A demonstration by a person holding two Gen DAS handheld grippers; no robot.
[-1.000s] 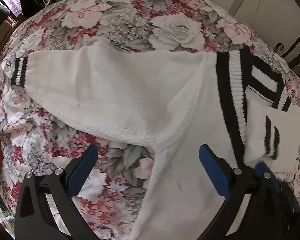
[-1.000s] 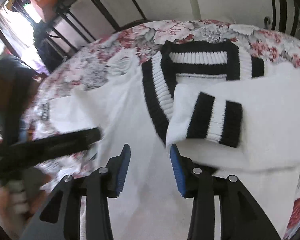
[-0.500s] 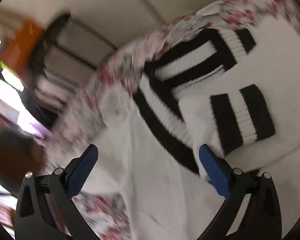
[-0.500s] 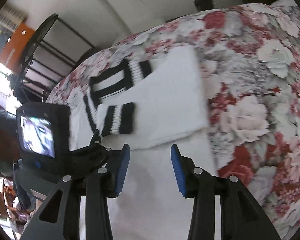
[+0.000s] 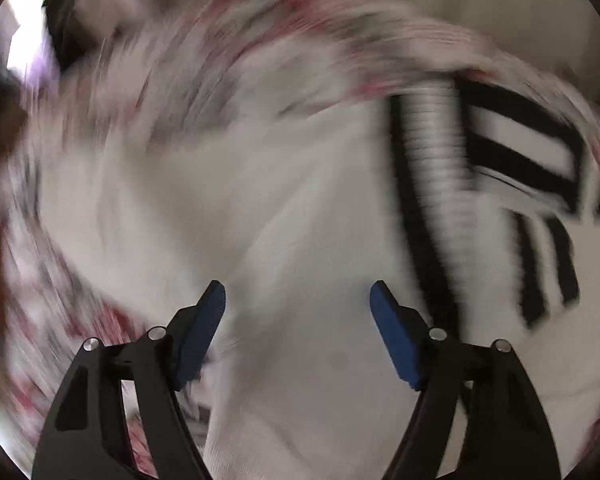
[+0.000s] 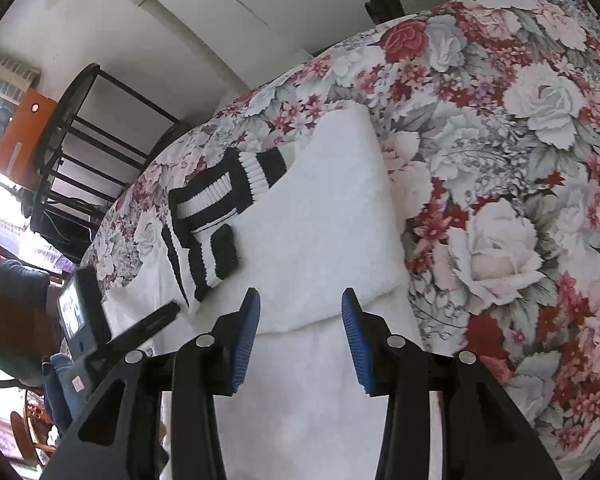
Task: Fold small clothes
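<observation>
A white knit sweater (image 6: 332, 232) with a black-and-white striped collar (image 6: 220, 188) lies on a floral bedspread (image 6: 520, 160). One sleeve is folded across its chest, its striped cuff (image 6: 216, 258) near the collar. My right gripper (image 6: 300, 320) hovers over the sweater's body just below that folded sleeve, open with nothing between its pads. The left wrist view is badly blurred. There my left gripper (image 5: 298, 312) is above the white sweater (image 5: 220, 208), left of the collar (image 5: 432, 168). Its jaws are closing, and the pads press on no cloth.
The back of the left gripper's body with its small screen (image 6: 78, 316) shows at the right wrist view's left edge. A black metal bed frame (image 6: 80, 140) and an orange box (image 6: 18, 136) stand by the white wall beyond the bed.
My left gripper swung right over the collar, then back left over the sweater's body, and its jaws narrowed. The right gripper rolled and shifted toward the sweater's right side.
</observation>
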